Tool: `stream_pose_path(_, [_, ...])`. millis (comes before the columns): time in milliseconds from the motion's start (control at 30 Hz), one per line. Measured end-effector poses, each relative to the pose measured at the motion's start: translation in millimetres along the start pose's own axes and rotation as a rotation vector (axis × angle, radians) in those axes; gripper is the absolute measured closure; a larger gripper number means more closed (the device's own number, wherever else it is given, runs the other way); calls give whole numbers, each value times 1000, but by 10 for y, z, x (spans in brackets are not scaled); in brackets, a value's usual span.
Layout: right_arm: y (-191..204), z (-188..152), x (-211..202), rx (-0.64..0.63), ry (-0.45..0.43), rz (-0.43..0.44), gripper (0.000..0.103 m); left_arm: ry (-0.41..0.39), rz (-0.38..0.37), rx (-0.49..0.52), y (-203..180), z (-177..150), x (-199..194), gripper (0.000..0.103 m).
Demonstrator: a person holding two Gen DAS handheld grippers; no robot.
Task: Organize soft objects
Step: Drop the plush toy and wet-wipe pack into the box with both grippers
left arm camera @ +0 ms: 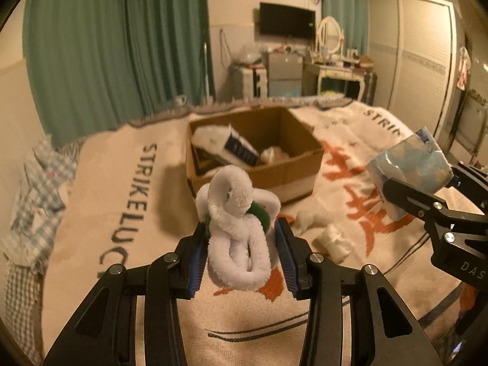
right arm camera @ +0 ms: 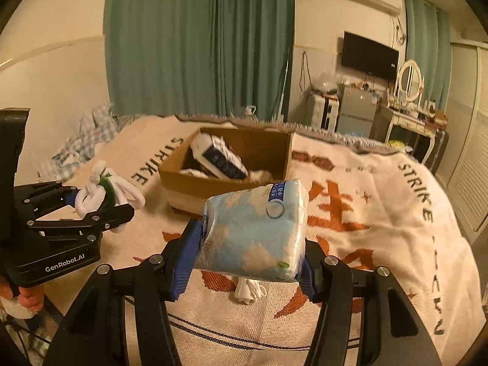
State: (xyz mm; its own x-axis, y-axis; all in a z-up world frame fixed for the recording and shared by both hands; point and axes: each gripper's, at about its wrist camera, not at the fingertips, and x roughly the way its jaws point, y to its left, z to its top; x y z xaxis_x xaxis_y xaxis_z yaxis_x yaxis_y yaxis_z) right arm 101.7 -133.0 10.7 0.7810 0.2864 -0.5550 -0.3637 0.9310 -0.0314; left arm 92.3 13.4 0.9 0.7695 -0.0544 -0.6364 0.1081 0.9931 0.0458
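Already, in the left wrist view, our left gripper (left arm camera: 241,244) was clamped on a white fluffy loop toy (left arm camera: 236,228) with a green band, held off the blanket (left arm camera: 122,198). At twelve o'clock from it sat the cardboard box (left arm camera: 259,170), which held a white and navy package (left arm camera: 235,145) and a white bundle beside it. At three o'clock our right gripper (left arm camera: 408,195) carried a pale blue tissue pack (left arm camera: 411,167). Two white rolled items (left arm camera: 331,239) lay loose on the blanket between the grippers. We read "STRIKE LUC" woven into the blanket and "DAS" on the right gripper's body.

Next, in the right wrist view, our right gripper (right arm camera: 247,256) had its fingers pressed against both sides of the tissue pack (right arm camera: 256,228), in the air near the box (right arm camera: 213,183) at eleven o'clock. Our left gripper (right arm camera: 100,204) stood at nine o'clock with the loop toy (right arm camera: 103,189). One white roll (right arm camera: 248,291) lay under the pack. "GenRobot.AI" showed on the left gripper, "STRIKE" twice on the blanket; the pack's blue label was too small to read.

We judged the job partly done: some items boxed, two in hand, at least two left.
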Motion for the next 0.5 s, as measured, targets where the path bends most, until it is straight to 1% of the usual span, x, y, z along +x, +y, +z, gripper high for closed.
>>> stream_pose_path(167, [21, 173, -161, -22, -45, -3, 47, -53, 8, 12, -13, 165, -141, 62])
stream_pose_path(267, [20, 322, -203, -36, -71, -2, 47, -82, 9, 14, -3, 281, -162, 62])
stream_pose_path(367, [3, 498, -190, -46, -97, -2, 47, -108, 9, 16, 16, 432, -123, 62])
stream_pose_path(500, [-46, 730, -92, -50, -123, 0, 46, -120, 9, 18, 66, 595, 6, 62])
